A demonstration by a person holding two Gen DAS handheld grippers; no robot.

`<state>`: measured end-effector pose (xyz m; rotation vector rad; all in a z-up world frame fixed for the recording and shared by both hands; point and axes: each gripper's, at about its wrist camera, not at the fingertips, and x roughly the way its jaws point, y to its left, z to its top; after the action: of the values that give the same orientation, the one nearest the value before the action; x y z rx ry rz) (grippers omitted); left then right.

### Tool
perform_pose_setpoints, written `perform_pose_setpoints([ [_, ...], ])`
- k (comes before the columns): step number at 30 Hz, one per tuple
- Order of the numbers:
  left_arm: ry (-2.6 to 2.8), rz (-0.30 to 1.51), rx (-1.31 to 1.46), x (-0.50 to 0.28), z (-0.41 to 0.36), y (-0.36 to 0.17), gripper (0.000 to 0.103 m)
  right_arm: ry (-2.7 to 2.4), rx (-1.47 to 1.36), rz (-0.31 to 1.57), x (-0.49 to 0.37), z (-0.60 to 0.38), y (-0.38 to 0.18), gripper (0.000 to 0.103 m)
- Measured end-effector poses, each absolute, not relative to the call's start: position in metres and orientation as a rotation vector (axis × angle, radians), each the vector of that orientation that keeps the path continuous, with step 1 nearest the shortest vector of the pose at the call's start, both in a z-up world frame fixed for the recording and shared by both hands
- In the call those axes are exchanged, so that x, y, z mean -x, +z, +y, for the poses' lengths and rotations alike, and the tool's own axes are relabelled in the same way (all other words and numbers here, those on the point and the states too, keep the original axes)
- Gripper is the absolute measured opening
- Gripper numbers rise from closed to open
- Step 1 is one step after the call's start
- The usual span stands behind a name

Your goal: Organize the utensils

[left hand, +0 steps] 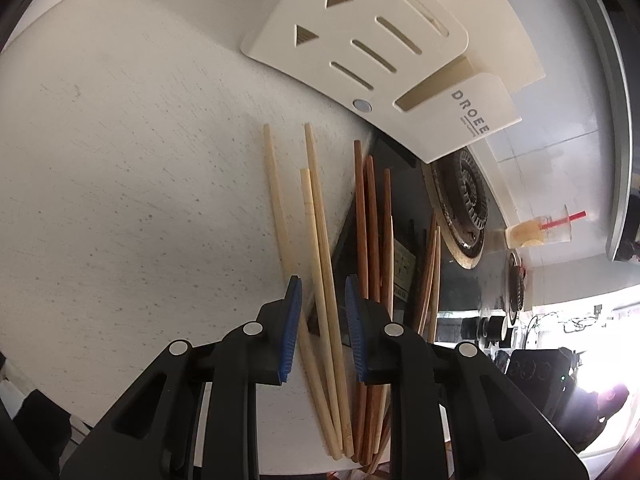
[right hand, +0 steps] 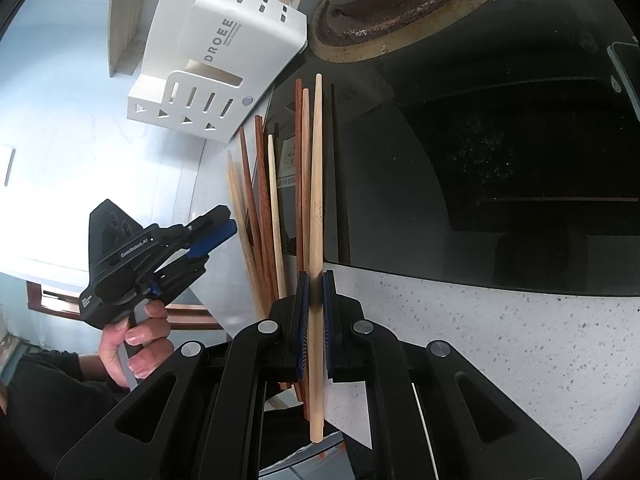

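One black glass cooktop [right hand: 500,168] meets the counter [left hand: 132,168] edge. One white slotted utensil holder [left hand: 360,48] stands on the counter by the cooktop's corner. In the left wrist view three pale chopsticks [left hand: 316,248] and about four reddish-brown chopsticks [left hand: 372,232] lie across that edge. The right gripper [right hand: 315,280] is clamped on one light bamboo chopstick [right hand: 317,184]. The left gripper [left hand: 323,300] stands narrowly parted, its pads pressing nothing, pale sticks lying below.
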<state>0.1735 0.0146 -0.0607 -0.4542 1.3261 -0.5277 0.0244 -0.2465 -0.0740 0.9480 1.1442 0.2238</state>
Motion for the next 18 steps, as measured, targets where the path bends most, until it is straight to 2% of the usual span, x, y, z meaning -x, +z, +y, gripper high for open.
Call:
perform_pose_setpoints([
  [10, -0.515, 1.331, 0.403, -0.174, 0.005, -0.059, 0.020, 0.232, -0.950, 1.141, -0.023, -0.246, -0.073, 0.008],
  [18, -0.522, 1.345, 0.396, -0.175, 0.002, -0.064, 0.012, 0.231, -0.950, 1.138, -0.021, -0.248, -0.072, 0.008],
])
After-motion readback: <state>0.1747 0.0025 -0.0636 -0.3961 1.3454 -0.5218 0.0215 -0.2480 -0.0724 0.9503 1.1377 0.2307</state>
